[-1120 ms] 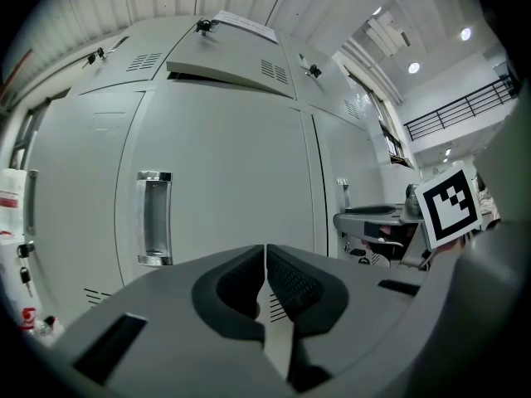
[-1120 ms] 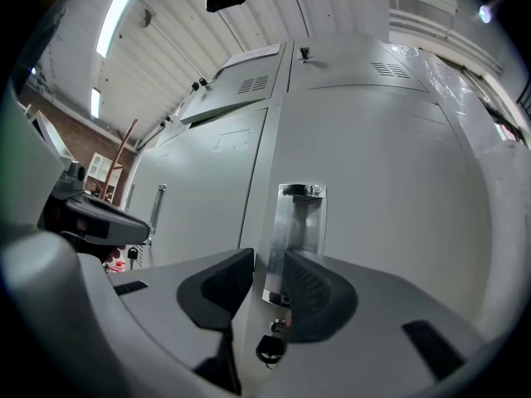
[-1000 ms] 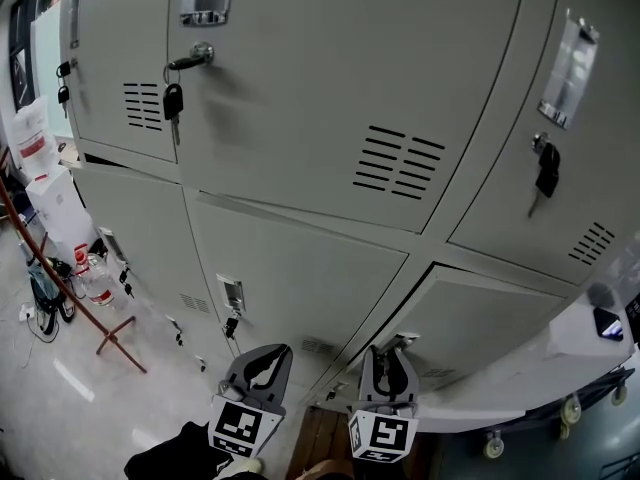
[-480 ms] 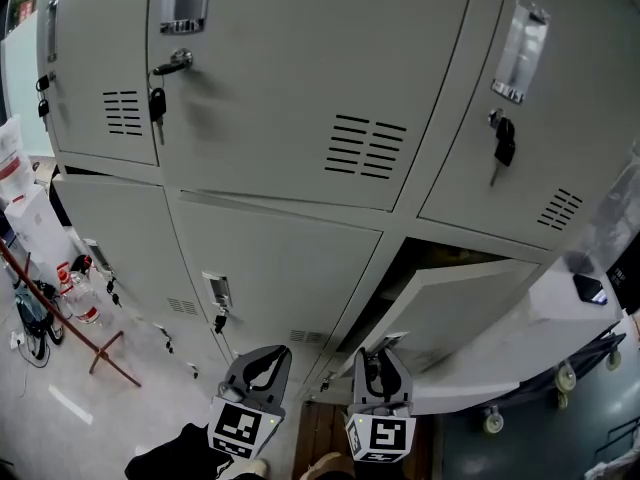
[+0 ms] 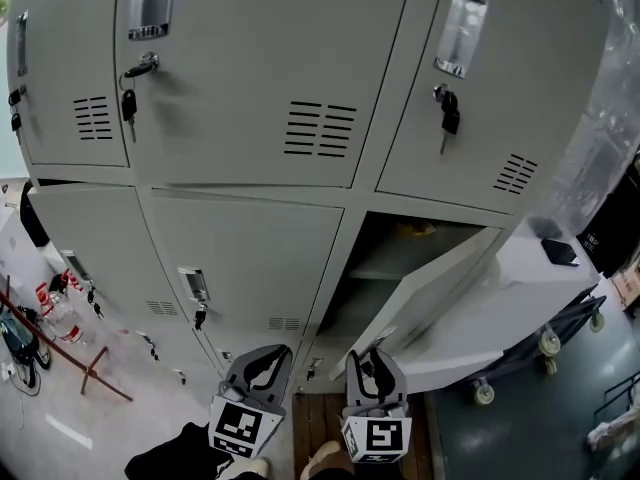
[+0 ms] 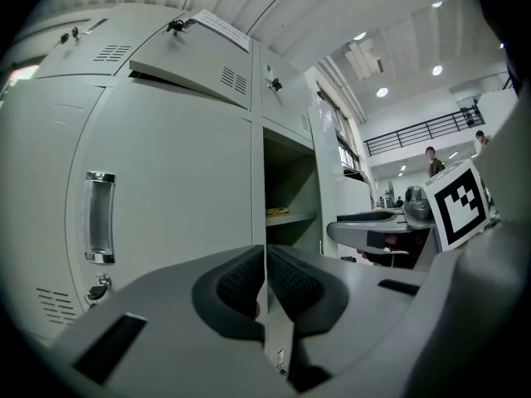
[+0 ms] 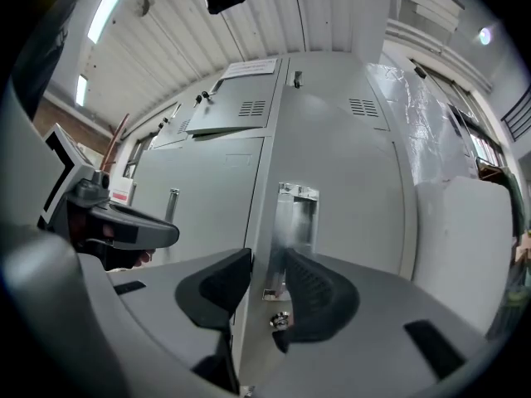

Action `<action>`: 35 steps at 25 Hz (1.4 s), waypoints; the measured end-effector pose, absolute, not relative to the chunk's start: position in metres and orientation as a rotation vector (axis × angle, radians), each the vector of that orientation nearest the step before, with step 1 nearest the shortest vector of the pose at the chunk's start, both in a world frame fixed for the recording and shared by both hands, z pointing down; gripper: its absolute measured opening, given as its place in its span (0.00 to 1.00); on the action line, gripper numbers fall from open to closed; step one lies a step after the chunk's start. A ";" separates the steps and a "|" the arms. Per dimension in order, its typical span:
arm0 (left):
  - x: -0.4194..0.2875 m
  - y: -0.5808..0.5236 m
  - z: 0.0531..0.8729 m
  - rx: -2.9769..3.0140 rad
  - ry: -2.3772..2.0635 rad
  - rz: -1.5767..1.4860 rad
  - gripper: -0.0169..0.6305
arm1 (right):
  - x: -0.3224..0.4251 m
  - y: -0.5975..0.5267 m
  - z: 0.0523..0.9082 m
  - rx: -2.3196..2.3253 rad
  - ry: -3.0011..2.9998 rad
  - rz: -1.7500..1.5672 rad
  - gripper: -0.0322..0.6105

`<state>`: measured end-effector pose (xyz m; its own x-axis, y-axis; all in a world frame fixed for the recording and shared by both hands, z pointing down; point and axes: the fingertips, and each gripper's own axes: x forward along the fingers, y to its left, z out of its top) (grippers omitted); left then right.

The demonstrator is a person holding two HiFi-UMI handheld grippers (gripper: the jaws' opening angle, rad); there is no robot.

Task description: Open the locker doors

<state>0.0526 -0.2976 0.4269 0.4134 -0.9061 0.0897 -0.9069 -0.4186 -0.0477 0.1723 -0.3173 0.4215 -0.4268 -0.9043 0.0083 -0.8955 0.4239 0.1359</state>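
The grey lockers fill the head view. The lower right locker door (image 5: 440,288) stands swung out, and its compartment (image 5: 395,253) shows a shelf with a small yellow item (image 6: 278,211). My right gripper (image 5: 373,368) is at that door's free edge (image 7: 255,222), just below the handle recess (image 7: 296,218). Its jaws are opening, with the edge between them and a gap at the right pad. My left gripper (image 5: 262,366) hangs beside it in front of the lower middle door (image 5: 250,258). In its own view the left gripper (image 6: 265,284) is shut on nothing.
Keys hang in the locks of the upper doors (image 5: 128,103) (image 5: 450,113) and of the lower middle door (image 5: 198,313). A white wheeled cart (image 5: 530,288) stands right behind the open door. Bottles and a red stand (image 5: 60,313) sit on the floor at left.
The lower right door has swung from nearly closed to wide open, baring its compartment. My right gripper drew back and left with the door's edge. The left gripper stayed put.
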 end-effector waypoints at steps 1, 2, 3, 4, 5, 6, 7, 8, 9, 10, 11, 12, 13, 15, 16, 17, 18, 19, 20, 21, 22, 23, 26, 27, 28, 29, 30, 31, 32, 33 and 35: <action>0.056 -0.296 0.426 2.645 -1.674 0.157 0.07 | 0.175 -0.314 0.421 1.649 -2.575 -0.166 0.28; 0.059 -0.294 0.426 2.657 -1.658 0.155 0.07 | 0.178 -0.310 0.421 1.664 -2.568 -0.162 0.28; 0.062 -0.292 0.426 2.668 -1.643 0.154 0.07 | 0.181 -0.307 0.421 1.680 -2.559 -0.160 0.28; 0.065 -0.290 0.426 2.679 -1.627 0.154 0.07 | 0.185 -0.303 0.421 1.698 -2.548 -0.160 0.28; 0.067 -0.288 0.426 2.690 -1.612 0.155 0.07 | 0.188 -0.300 0.422 1.715 -2.537 -0.162 0.28; 0.071 -0.286 0.427 2.698 -1.596 0.155 0.07 | 0.192 -0.296 0.422 1.731 -2.527 -0.164 0.28; 0.074 -0.284 0.428 2.705 -1.579 0.156 0.07 | 0.195 -0.292 0.422 1.746 -2.516 -0.166 0.28; 0.077 -0.282 0.429 2.710 -1.561 0.157 0.07 | 0.199 -0.288 0.423 1.761 -2.505 -0.169 0.28; 0.081 -0.280 0.430 2.717 -1.544 0.157 0.07 | 0.202 -0.284 0.423 1.775 -2.493 -0.171 0.28; 0.084 -0.278 0.430 2.730 -1.530 0.151 0.07 | 0.206 -0.280 0.423 1.788 -2.481 -0.174 0.27; 0.088 -0.276 0.430 2.749 -1.519 0.138 0.07 | 0.209 -0.276 0.423 1.802 -2.469 -0.176 0.26; 0.092 -0.275 0.429 2.768 -1.509 0.122 0.07 | 0.213 -0.272 0.423 1.817 -2.457 -0.176 0.26; 0.096 -0.274 0.428 2.783 -1.498 0.107 0.07 | 0.217 -0.269 0.423 1.832 -2.445 -0.176 0.25; 0.103 -0.271 0.427 2.810 -1.477 0.074 0.07 | 0.225 -0.261 0.424 1.861 -2.419 -0.181 0.23; 0.107 -0.270 0.427 2.820 -1.463 0.066 0.07 | 0.230 -0.257 0.424 1.878 -2.405 -0.182 0.23; 0.111 -0.268 0.427 2.829 -1.448 0.062 0.07 | 0.235 -0.254 0.424 1.898 -2.390 -0.178 0.22; 0.115 -0.266 0.427 2.836 -1.432 0.063 0.07 | 0.241 -0.250 0.424 1.918 -2.375 -0.173 0.22; 0.120 -0.263 0.428 2.843 -1.415 0.067 0.07 | 0.246 -0.247 0.424 1.936 -2.359 -0.171 0.21; 0.124 -0.261 0.428 2.847 -1.398 0.077 0.07 | 0.251 -0.244 0.424 1.953 -2.342 -0.172 0.21; 0.128 -0.259 0.429 2.850 -1.379 0.092 0.07 | 0.257 -0.241 0.425 1.969 -2.326 -0.172 0.20; 0.131 -0.257 0.430 2.854 -1.364 0.101 0.07 | 0.262 -0.238 0.425 1.984 -2.313 -0.171 0.19; 0.135 -0.255 0.429 2.864 -1.354 0.092 0.07 | 0.267 -0.236 0.426 1.997 -2.301 -0.169 0.19; 0.145 -0.252 0.428 2.891 -1.331 0.067 0.07 | 0.281 -0.229 0.426 2.034 -2.266 -0.160 0.18; 0.147 -0.250 0.427 2.893 -1.325 0.069 0.07 | 0.286 -0.227 0.426 2.047 -2.257 -0.157 0.18; 0.149 -0.250 0.428 2.893 -1.320 0.070 0.07 | 0.290 -0.225 0.426 2.059 -2.249 -0.153 0.18; 0.152 -0.249 0.428 2.893 -1.315 0.071 0.07 | 0.295 -0.224 0.426 2.072 -2.240 -0.150 0.18; 0.154 -0.248 0.428 2.896 -1.309 0.072 0.07 | 0.300 -0.222 0.426 2.086 -2.231 -0.146 0.18; 0.157 -0.248 0.428 2.901 -1.302 0.075 0.07 | 0.305 -0.221 0.426 2.102 -2.221 -0.143 0.18; 0.159 -0.248 0.428 2.904 -1.297 0.076 0.07 | 0.310 -0.220 0.426 2.117 -2.210 -0.139 0.18; 0.162 -0.248 0.429 2.906 -1.291 0.075 0.07 | 0.315 -0.219 0.426 2.132 -2.200 -0.135 0.18; 0.167 -0.248 0.429 2.909 -1.280 0.073 0.07 | 0.325 -0.217 0.427 2.156 -2.179 -0.129 0.17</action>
<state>0.1673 -0.2479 0.4292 0.6748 -0.7375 0.0269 -0.7358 -0.6751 -0.0527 0.3254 -0.2168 0.4268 -0.0110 -0.9999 -0.0073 -0.9938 0.0101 0.1110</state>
